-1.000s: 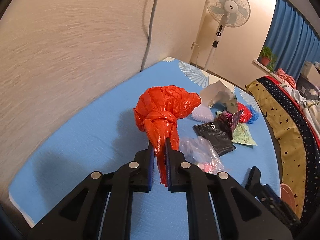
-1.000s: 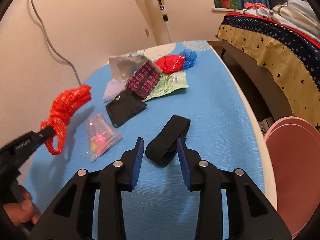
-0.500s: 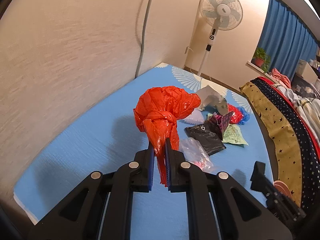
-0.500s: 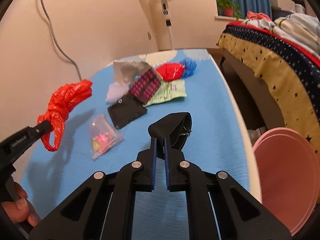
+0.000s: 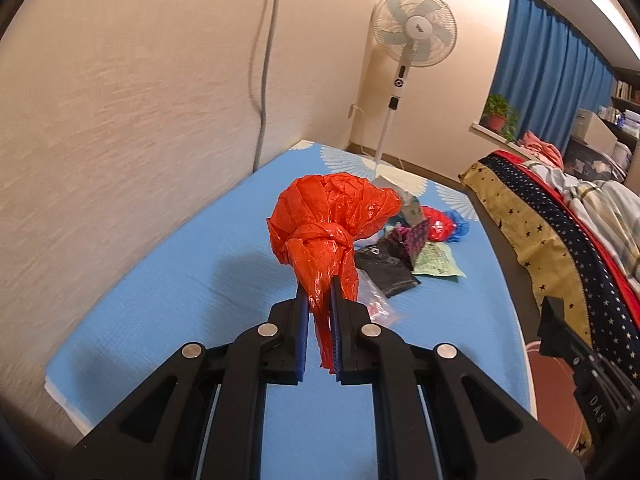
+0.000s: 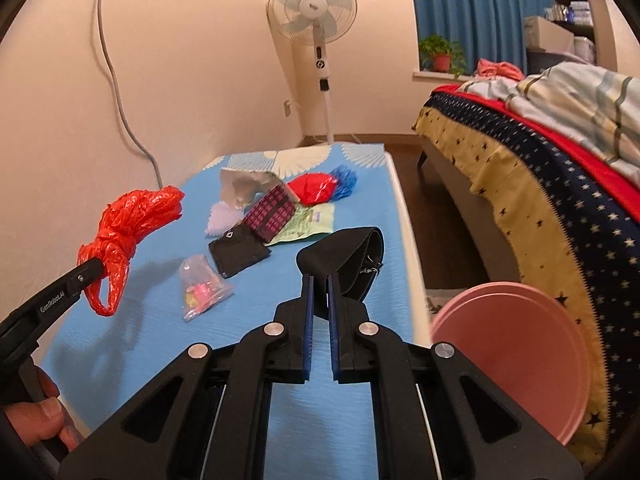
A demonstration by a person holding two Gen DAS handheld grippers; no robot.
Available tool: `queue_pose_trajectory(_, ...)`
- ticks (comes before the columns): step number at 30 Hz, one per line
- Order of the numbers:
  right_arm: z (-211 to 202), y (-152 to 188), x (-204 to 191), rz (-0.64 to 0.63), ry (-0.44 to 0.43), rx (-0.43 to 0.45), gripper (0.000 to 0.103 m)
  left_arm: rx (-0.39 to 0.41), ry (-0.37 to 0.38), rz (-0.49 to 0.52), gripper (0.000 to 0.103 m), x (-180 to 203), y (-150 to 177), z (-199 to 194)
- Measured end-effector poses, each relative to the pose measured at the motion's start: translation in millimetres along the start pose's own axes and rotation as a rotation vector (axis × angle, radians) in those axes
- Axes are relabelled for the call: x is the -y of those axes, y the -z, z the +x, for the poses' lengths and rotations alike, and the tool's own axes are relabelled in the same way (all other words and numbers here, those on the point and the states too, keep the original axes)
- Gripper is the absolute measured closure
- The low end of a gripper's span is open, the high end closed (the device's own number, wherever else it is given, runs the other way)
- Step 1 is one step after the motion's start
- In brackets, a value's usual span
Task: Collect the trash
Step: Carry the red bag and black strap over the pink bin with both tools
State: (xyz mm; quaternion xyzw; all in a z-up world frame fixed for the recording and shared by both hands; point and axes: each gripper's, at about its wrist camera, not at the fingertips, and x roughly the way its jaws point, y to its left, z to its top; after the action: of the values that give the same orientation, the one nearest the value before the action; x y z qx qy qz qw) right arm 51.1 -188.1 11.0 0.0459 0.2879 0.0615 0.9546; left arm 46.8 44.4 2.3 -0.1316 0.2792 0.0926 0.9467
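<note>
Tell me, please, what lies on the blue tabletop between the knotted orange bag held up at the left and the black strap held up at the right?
In the right wrist view, a small clear bag of pink bits and a black pouch lie between the orange bag and black strap.

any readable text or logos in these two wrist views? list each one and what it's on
"GenRoboAI": white lettering on the black left claw arm, right wrist view.
"DAS": on the black right claw arm at the left wrist view's edge; the rest is cut off.
White pedestal fan hub badge, pale green printed packet: too small to read.
</note>
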Motion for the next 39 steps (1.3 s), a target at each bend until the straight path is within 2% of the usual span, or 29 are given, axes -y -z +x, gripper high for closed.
queue_pose_trajectory(13, -45.0, -7.0, 35.0, 0.011, 0.086, 0.062, 0.096, 0.019, 0.102, 0.104, 0.094, 42.9, 14.2, -27.9)
queue_pose_trajectory(26, -81.8, -19.3, 81.7, 0.052, 0.191, 0.1, 0.096, 0.008, 0.221, 0.195, 0.094, 94.5, 33.2, -38.0)
queue_pose_trajectory(39, -110.3, -23.3, 131.9, 0.079, 0.288, 0.092, 0.096, -0.02, 0.371, 0.288, 0.094, 160.1, 56.3, -39.9)
